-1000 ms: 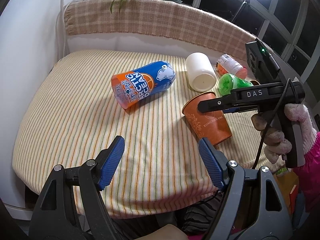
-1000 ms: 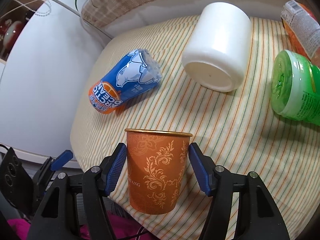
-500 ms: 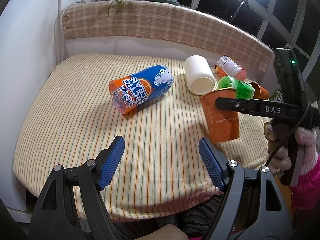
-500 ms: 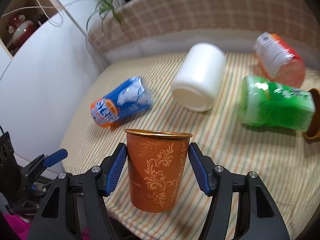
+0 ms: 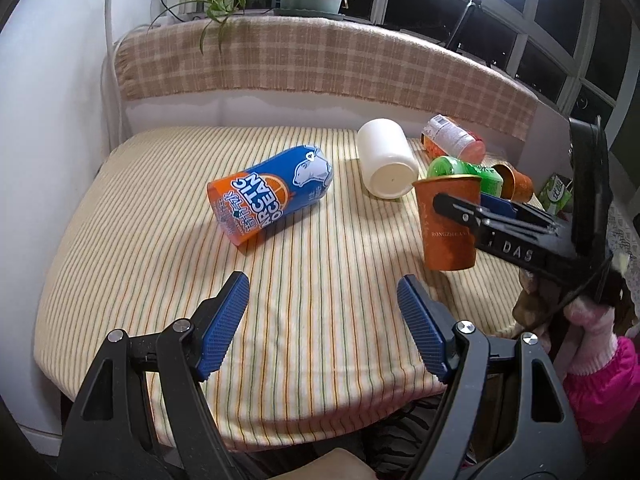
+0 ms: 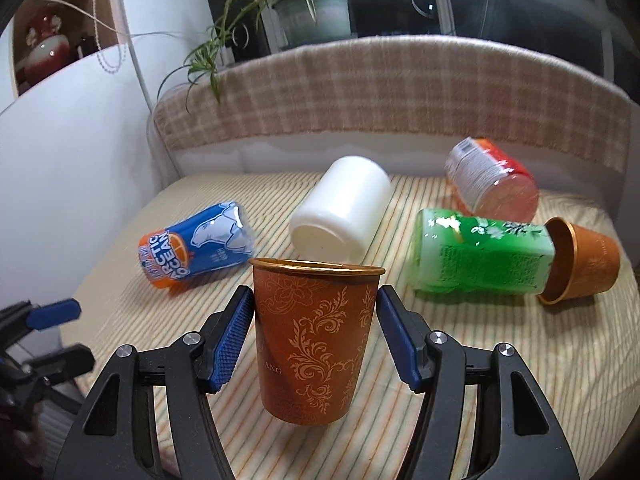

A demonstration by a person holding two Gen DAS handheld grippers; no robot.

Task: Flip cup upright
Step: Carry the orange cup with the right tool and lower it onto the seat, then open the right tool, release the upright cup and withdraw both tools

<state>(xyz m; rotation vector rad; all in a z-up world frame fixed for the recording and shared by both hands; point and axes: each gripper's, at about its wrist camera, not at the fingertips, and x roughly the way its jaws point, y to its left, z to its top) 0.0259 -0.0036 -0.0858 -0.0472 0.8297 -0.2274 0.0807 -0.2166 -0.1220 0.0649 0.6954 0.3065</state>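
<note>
An orange paper cup (image 6: 316, 344) with a gold floral print stands upright, mouth up, between the blue pads of my right gripper (image 6: 314, 332), which is shut on it. In the left wrist view the same cup (image 5: 448, 224) is at the right side of the striped table (image 5: 160, 240), its base at or just above the cloth. My left gripper (image 5: 324, 320) is open and empty over the table's near edge.
Lying on the table are a blue and orange Arctic Ocean can (image 5: 272, 194), a white cup (image 5: 386, 158), a green bottle (image 6: 484, 256), a red-capped bottle (image 6: 492, 184) and a second orange cup (image 6: 580, 260). A wall is at left, a checked ledge behind.
My right gripper has turned the orange cup from tilted to upright and lowered it toward the table. The left gripper stayed open and nearly still.
</note>
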